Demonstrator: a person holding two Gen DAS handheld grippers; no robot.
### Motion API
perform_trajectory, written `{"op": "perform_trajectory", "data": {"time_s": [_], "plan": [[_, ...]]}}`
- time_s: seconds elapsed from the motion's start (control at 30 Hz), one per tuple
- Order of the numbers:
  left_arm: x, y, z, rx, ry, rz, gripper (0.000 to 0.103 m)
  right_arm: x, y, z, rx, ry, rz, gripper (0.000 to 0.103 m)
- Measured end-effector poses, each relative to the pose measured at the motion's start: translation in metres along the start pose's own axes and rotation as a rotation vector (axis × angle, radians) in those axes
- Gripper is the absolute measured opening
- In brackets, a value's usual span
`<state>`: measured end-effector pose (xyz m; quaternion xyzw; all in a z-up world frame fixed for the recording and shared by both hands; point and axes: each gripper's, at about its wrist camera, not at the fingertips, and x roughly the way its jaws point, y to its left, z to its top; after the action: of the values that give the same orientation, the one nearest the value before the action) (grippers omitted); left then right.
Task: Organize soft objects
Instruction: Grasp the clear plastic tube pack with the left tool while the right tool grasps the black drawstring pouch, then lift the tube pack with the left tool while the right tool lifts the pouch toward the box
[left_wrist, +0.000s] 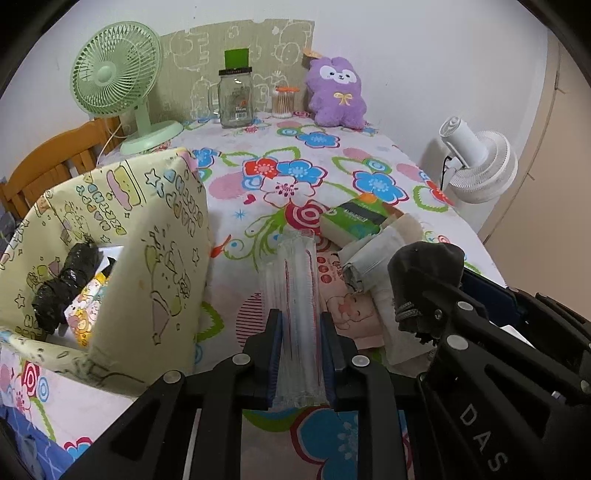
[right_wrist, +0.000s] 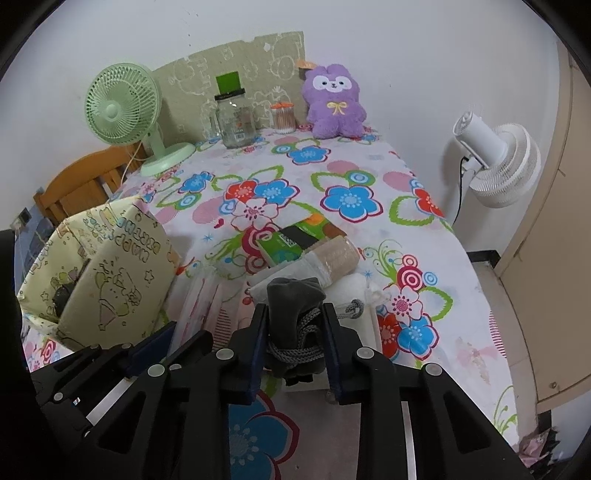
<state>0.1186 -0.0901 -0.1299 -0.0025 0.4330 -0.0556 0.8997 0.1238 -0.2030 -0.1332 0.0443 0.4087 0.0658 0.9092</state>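
Clamped between my left gripper (left_wrist: 299, 354) pads is a clear plastic sleeve (left_wrist: 295, 295), bottom centre. At lower right my right gripper (right_wrist: 291, 338), lettered "DAS", pinches one dark grey drawstring pouch (right_wrist: 291, 295). Left stands one yellow fabric box (left_wrist: 155, 258) holding a black bundle (left_wrist: 62, 284). Beyond: one green tissue pack (left_wrist: 351, 218), two fans, one purple plush (left_wrist: 338, 92).

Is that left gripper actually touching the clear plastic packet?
Touching. In the left wrist view, the left gripper has both fingers pressed against the sides of the clear plastic packet, no gap showing.
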Motion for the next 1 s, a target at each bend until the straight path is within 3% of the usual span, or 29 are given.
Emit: {"op": "perform_trajectory", "data": {"time_s": [1.0], "plan": [[-0.085,-0.005,0.022,0.062,-0.175,-0.015,0.018,-0.088,0.017,0.023,-0.012,-0.172,0.003,0.03]]}}
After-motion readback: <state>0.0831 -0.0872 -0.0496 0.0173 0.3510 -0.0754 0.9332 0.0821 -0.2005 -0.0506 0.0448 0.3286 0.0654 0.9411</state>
